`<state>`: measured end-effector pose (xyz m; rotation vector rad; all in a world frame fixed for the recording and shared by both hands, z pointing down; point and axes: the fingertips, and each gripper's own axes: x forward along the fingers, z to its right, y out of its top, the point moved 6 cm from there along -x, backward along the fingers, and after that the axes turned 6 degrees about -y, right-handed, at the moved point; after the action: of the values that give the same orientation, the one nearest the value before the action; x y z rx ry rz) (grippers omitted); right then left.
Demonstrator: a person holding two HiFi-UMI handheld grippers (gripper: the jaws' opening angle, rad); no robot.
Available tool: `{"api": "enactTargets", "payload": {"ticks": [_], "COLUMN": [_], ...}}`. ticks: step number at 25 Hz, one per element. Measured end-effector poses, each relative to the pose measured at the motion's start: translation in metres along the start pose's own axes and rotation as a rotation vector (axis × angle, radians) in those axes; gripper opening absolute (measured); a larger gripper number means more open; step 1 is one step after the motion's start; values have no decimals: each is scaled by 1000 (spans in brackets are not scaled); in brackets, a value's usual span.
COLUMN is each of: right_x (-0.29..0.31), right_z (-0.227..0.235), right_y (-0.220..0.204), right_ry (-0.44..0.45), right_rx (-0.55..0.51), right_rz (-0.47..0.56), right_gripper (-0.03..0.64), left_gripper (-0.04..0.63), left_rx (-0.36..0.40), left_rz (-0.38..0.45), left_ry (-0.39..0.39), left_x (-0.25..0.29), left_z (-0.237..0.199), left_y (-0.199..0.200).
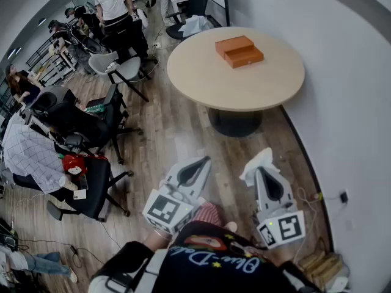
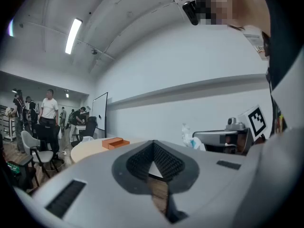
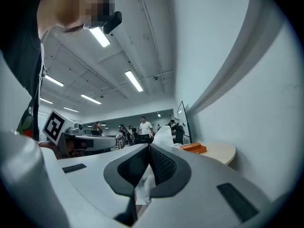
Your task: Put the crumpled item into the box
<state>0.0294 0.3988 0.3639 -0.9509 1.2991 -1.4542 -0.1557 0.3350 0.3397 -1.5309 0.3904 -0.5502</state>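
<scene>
Right hand-held gripper [image 1: 261,171] clenched on crumpled item [image 1: 256,161], white wad pinched at tips for carrying; left hand-held gripper [image 1: 197,165] closed, empty; box [image 1: 239,50] on far desk [image 1: 263,84], well apart

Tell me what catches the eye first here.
The white crumpled tissue stands out first, pinched in the right claw low in the head view, above the wood floor. Beyond it, an orange rectangular box sits on the round beige table. The left claw is shut and empty.
</scene>
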Motion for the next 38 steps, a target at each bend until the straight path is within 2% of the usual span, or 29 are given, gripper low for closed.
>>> {"api": "enactTargets", "payload": {"ticks": [8, 21, 27, 38], "right_x": [-3, 14, 36, 70], "right_z": [2, 4, 8, 22], "right_y": [2, 5, 10, 11], "right_ry": [3, 59, 91, 69], "right_rx": [34, -13, -14, -49], "right_rz": [19, 31, 22, 5], "right_gripper": [2, 2, 2, 2], "left_gripper": [-12, -12, -12, -12], "left_rx": [-3, 4, -16, -28], "left_rz": [-5, 12, 18, 45], "left_ry": [8, 78, 111, 101], "left_x": [-1, -12, -5, 19], "left_z": [5, -2, -18, -48], "left_y": [-1, 4, 5, 3]}}
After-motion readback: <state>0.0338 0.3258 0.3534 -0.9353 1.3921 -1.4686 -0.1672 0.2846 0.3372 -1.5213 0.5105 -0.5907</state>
